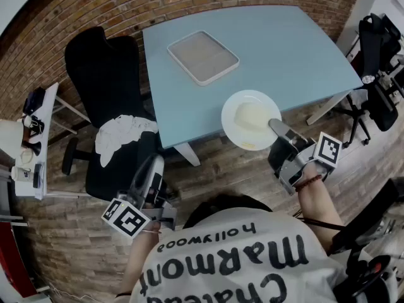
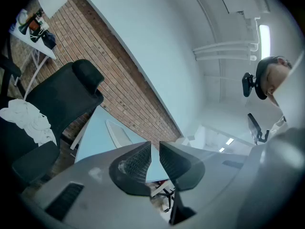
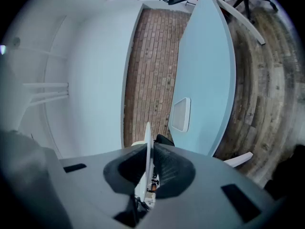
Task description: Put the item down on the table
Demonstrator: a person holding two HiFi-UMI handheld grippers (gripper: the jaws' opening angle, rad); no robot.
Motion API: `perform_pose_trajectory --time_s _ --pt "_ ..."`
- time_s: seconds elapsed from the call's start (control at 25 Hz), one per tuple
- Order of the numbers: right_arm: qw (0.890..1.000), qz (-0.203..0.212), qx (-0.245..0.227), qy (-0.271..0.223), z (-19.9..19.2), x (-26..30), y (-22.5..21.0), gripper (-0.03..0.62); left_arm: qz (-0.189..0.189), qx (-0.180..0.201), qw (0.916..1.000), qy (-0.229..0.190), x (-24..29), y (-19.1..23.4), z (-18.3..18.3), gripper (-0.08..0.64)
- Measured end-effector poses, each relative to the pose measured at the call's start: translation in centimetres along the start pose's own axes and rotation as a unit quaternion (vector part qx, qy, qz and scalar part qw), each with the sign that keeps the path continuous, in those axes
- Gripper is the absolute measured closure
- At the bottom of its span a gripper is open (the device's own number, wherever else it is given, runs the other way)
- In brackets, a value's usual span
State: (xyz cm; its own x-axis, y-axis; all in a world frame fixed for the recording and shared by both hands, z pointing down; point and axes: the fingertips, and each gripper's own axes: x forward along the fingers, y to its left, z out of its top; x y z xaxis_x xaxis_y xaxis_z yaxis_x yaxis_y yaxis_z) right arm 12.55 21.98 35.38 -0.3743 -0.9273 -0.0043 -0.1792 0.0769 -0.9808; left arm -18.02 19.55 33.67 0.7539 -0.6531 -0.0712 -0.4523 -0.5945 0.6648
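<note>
plate: level, face up, over table edge | right claw: gripping its rim | left claw: narrow, empty

The left gripper has its jaws slightly apart, empty. A light-blue table lies beyond; left, a black office chair bears a white cloth.

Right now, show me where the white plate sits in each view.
Head view: plate right of centre, at the blue table's near edge, in the right gripper's jaws.
Left gripper view: not in it.
Right gripper view: edge-on, low centre, clamped between the jaws.
Shared landmark: the white tray on the table.
</note>
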Motion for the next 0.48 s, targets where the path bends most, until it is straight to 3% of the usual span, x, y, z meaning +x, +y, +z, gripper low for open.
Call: perform_pose_trajectory --time_s 0.24,0.48 --pt "1.000 -0.001 0.002 -0.003 -0.52 0.28 0.11 0.563 -0.003 -0.002 1.0000 -0.001 -0.46 0.27 0.52 0.503" --pt "0.999 0.018 0.033 -0.019 -0.49 0.45 -0.01 0.561 -0.007 0.005 1.0000 -0.004 -0.70 0.30 1.05 0.503"
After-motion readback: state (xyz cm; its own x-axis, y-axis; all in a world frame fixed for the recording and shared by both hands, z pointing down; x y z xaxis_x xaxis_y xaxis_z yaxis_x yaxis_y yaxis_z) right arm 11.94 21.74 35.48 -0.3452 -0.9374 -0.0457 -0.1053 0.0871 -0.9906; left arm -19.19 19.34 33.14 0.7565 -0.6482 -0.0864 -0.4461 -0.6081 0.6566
